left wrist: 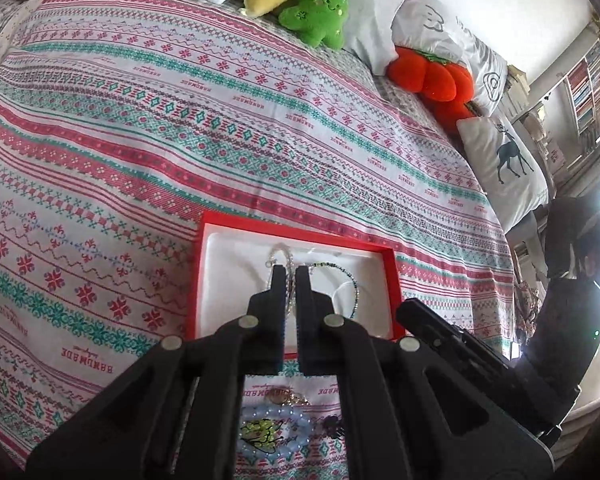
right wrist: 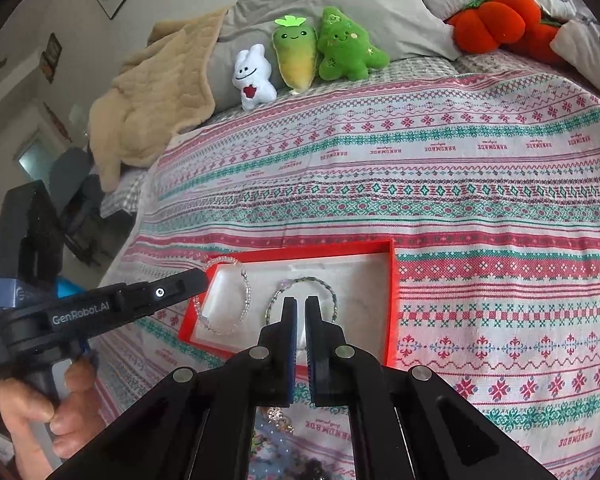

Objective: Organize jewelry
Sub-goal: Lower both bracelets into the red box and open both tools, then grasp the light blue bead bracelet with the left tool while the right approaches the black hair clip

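Note:
A red box (left wrist: 394,280) with a white lining lies on the patterned bedspread; it also shows in the right wrist view (right wrist: 392,292). My left gripper (left wrist: 290,270) is shut on a clear bead bracelet (right wrist: 246,286), which hangs from its fingers (right wrist: 192,280) over the box's left side. A green bead bracelet (right wrist: 332,290) lies inside the box (left wrist: 354,288). My right gripper (right wrist: 300,302) hovers over the box, jaws nearly closed and empty. More jewelry, a blue bead bracelet (left wrist: 296,420) among it, lies on the bedspread below the grippers.
Plush toys (right wrist: 296,56) and pillows (left wrist: 500,164) line the far side of the bed. A beige blanket (right wrist: 152,96) lies at the bed's far left corner. The bedspread (right wrist: 460,200) stretches beyond the box.

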### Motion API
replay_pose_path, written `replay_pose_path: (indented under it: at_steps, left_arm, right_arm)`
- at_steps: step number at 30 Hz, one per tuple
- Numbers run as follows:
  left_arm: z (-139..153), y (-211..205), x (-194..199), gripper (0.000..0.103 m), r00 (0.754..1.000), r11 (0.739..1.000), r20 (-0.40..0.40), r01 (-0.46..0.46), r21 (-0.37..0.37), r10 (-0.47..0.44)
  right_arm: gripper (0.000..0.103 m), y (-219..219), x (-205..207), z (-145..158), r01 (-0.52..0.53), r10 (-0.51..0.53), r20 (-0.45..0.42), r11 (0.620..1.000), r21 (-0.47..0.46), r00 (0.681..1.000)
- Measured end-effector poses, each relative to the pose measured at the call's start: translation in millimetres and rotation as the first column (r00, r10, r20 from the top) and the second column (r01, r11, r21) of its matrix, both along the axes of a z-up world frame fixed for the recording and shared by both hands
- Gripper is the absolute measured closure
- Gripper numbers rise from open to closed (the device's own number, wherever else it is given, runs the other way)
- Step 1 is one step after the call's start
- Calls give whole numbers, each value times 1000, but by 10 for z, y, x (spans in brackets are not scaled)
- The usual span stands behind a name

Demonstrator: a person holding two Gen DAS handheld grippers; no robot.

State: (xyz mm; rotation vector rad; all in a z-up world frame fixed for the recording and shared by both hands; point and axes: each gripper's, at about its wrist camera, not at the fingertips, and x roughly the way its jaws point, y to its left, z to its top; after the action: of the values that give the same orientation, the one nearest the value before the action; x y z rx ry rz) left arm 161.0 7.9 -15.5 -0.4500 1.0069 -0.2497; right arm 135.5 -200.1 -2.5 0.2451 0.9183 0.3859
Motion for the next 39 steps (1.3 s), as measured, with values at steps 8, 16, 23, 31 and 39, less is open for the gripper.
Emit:
replay_pose_path:
  at_steps: [8, 16, 23, 31, 39]
  left_arm:
    - [-2, 157, -62, 94, 999, 998, -25, -28, 54, 29]
    - [21, 88, -273, 77, 999, 996, -53, 14, 93, -9]
    - [31, -43, -548, 70, 994, 986, -83, 80, 147, -68]
    - [-170, -87, -701, 71, 980, 975, -176, 120, 185, -88]
    - [-318, -172, -742, 71, 970, 977, -221, 134, 166, -96]
  right_arm:
    - [77, -156, -156, 145, 45, -45, -2, 999, 30, 999]
    - [47, -444, -509, 287, 106, -105, 38, 994, -17, 994]
    - [37, -378, -508, 111, 83, -89, -20, 974, -210, 996]
    - [37, -356, -528, -35, 49, -80, -104, 959, -279, 991]
    - [37, -414, -572, -101, 43, -89, -170, 965, -258, 981]
